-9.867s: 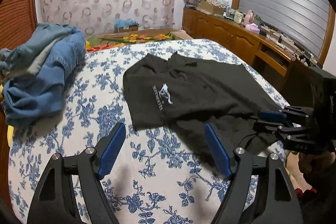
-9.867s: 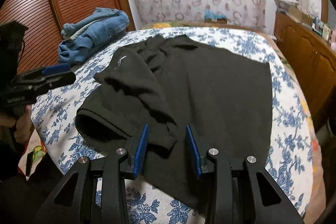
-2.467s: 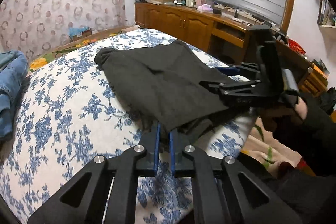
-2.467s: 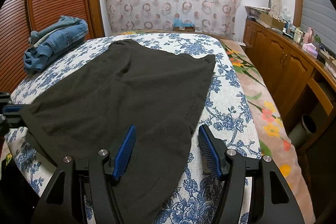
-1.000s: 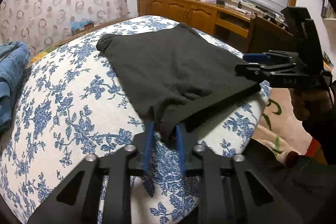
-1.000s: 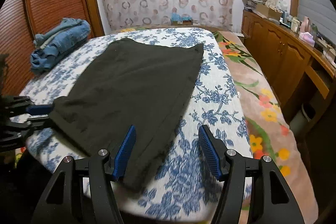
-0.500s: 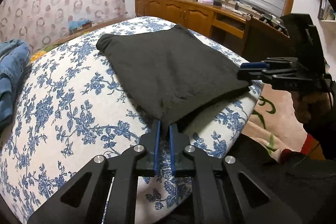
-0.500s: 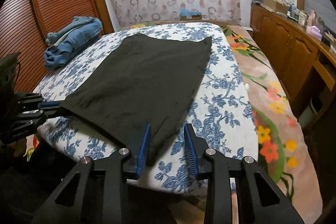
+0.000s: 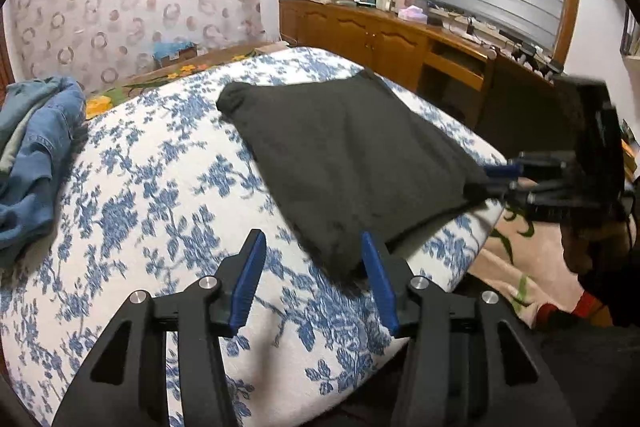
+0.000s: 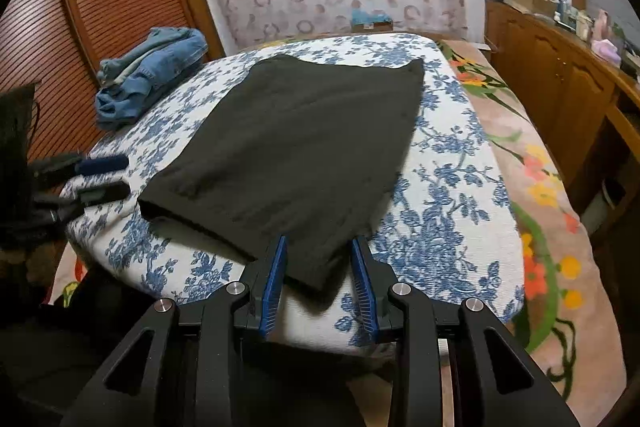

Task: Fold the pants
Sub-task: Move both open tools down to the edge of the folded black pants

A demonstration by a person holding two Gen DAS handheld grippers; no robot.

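Lying flat, pants [image 10: 304, 143] overhang bed [image 10: 448, 227] edge.

One black garment [image 10: 304, 143], one denim pile [image 10: 152, 75], two claws [image 9: 312, 275].

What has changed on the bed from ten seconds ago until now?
The black pants, crumpled before, now lie folded flat on the bedspread. The left claw, clamped on their near corner half a second ago, is opening and has let go. The right claw has closed partway around the other corner. The blue jeans stayed.
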